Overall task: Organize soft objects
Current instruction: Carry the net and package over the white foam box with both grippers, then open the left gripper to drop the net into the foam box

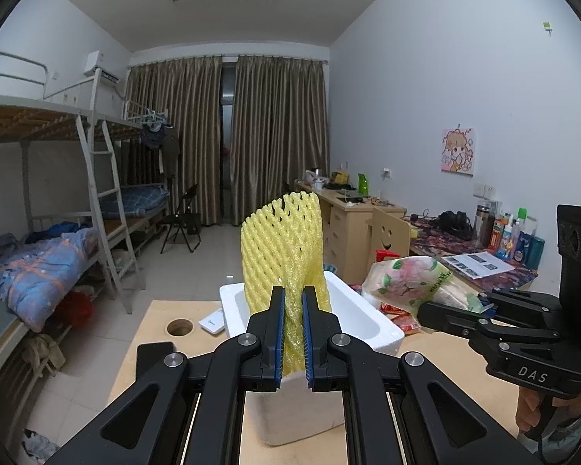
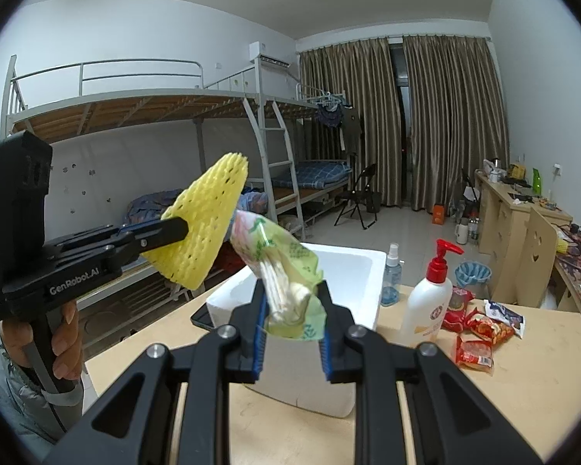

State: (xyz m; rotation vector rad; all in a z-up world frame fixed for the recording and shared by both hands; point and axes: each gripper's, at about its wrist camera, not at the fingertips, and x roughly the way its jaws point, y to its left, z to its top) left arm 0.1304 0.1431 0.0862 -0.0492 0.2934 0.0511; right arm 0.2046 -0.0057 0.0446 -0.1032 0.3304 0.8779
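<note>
My left gripper clamped tight on yellow foam fruit net, my right gripper pinching floral tissue pack, both above white foam box on the desk.

Right gripper body: white letters "DAS" on its black side, seen from the left wrist view.
Left gripper body: white lettering "GenRobot.AI" along its black side, seen from the right wrist view.
Tissue pack wrapper: green print, too small to read.
Pump bottle label: a red round mark, illegible.
Snack packets: print unreadable.
</note>
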